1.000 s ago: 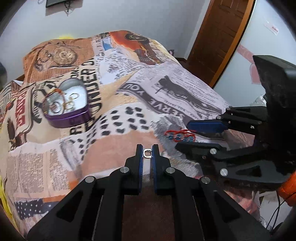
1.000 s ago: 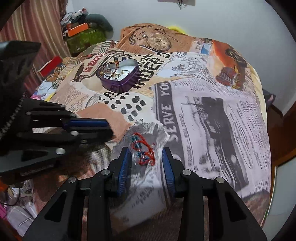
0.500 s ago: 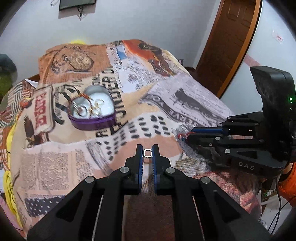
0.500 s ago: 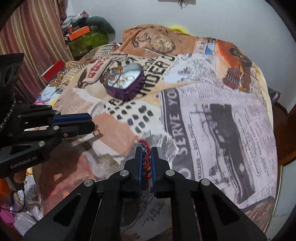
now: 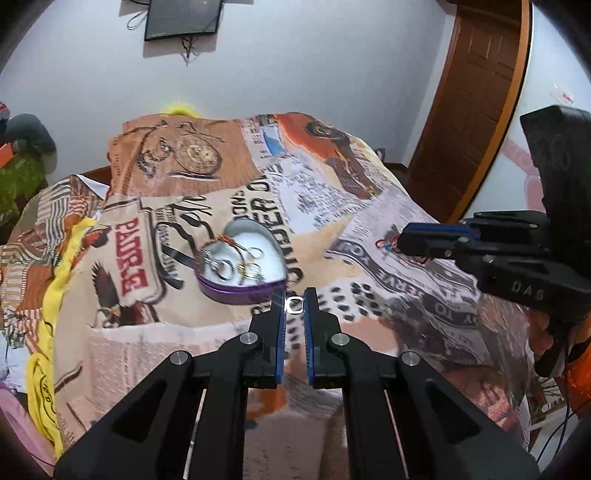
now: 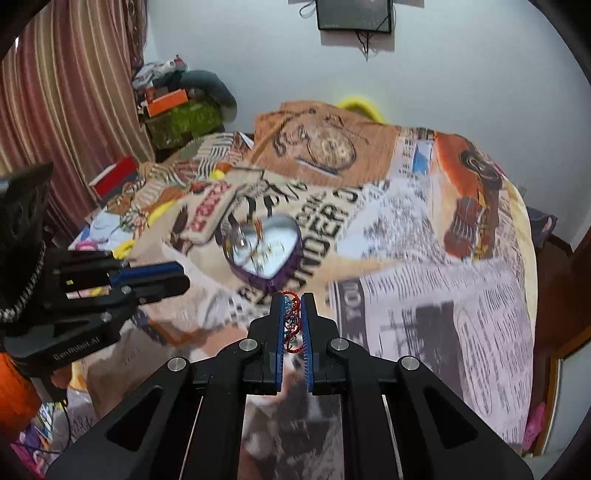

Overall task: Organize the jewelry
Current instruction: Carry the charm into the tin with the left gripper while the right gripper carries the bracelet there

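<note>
Change since earlier frame: right gripper (image 6: 292, 314) has lifted the red bracelet (image 6: 291, 325) off the bedspread (image 5: 369, 221); both grippers have risen and the tin sits closer ahead.
Left gripper (image 5: 294, 305): fingers clamped on a small silver ring (image 5: 294, 305), held above the bedspread.
Right gripper: fingers pinched together on the bracelet, which dangles between the pads.
Heart-shaped purple tin (image 5: 242, 264): open on the bedspread just beyond both fingertips, holding rings and chains.
Far: wall-mounted screen (image 5: 181, 18), wooden door (image 5: 476, 92).

pale wall (image 5: 332, 55), wooden door (image 5: 476, 96), striped curtain (image 6: 70, 85), newsprint-patterned bedspread (image 6: 424, 258).
</note>
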### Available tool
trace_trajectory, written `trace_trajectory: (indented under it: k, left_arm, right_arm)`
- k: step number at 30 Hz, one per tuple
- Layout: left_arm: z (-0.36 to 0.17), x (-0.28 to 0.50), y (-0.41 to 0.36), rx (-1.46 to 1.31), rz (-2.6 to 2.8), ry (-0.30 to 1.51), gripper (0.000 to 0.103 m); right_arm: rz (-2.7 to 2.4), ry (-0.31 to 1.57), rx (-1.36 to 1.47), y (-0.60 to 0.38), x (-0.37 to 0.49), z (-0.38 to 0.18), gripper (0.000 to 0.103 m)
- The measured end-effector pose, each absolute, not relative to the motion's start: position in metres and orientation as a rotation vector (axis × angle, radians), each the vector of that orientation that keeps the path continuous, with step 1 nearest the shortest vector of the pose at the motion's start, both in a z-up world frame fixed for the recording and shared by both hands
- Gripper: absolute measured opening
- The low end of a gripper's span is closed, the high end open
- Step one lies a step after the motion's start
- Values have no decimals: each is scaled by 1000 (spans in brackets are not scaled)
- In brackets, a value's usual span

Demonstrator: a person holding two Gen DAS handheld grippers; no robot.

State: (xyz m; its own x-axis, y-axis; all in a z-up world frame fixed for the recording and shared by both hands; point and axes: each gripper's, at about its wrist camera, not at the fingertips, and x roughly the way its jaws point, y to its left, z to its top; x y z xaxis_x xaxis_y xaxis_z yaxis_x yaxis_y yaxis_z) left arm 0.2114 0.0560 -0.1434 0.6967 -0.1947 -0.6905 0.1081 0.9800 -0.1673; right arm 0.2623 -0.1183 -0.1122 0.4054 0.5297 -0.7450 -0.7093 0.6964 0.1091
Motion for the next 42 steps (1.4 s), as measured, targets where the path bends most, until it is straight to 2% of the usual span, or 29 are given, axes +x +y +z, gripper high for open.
trace_trajectory:
  k: [9, 19, 42]
  left_arm:
    - [-142, 229, 81, -120, -126, 760, 8]
    - [-154, 262, 96, -115, -110, 768, 8]
    - [-198, 310, 90, -85, -129, 870, 7]
  right_arm:
    - [818, 820, -206, -90, 283, -107, 8]
    - [837, 864, -215, -55, 314, -126, 8]
    - [865, 1066, -216, -20, 362, -172, 8]
